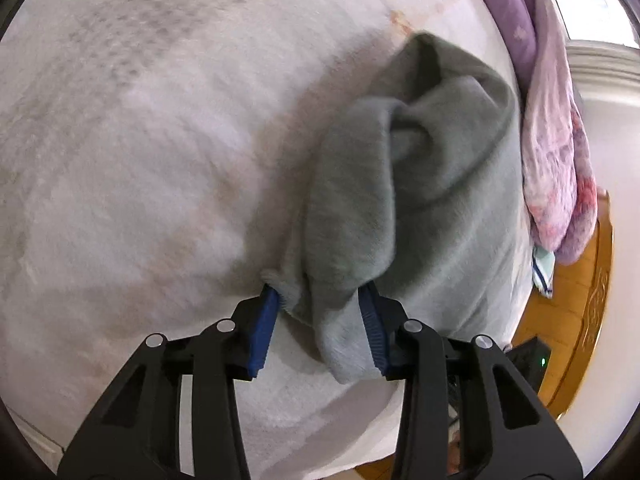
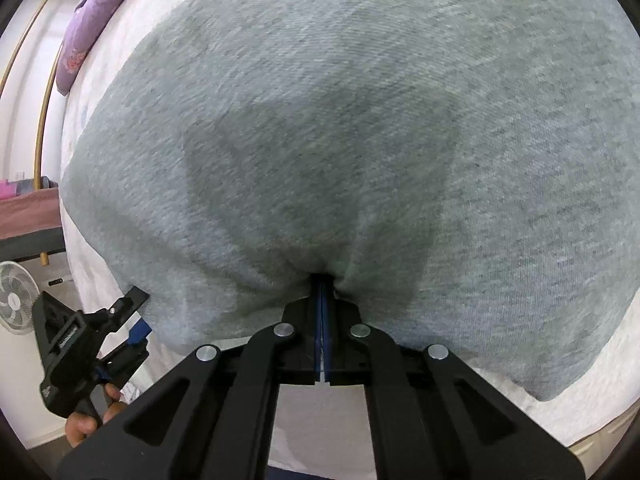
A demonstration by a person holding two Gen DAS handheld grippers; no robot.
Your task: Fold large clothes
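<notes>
A grey garment (image 2: 340, 140) lies spread on a bed covered by a white sheet (image 1: 140, 160); in the right wrist view its knit cloth fills most of the frame, its near edge curving just short of the sheet's front border; the right gripper (image 2: 322, 280) has its jaws together, clamped on a pinch of that near edge, the cloth puckering around the blue pads; in the left wrist view the same garment (image 1: 440, 200) shows a bunched, folded corner rising in soft creases; the left gripper (image 1: 320, 300) holds its jaws part way apart with a thick fold of the grey cloth between the two blue pads, both of which touch it; a purple and pink quilt (image 1: 552, 140) lies heaped at the far side of the bed, beside the garment; in the right wrist view a hand (image 2: 86, 420) grips the left gripper's handle at lower left, near a white fan (image 2: 14, 300) standing by the bed.
</notes>
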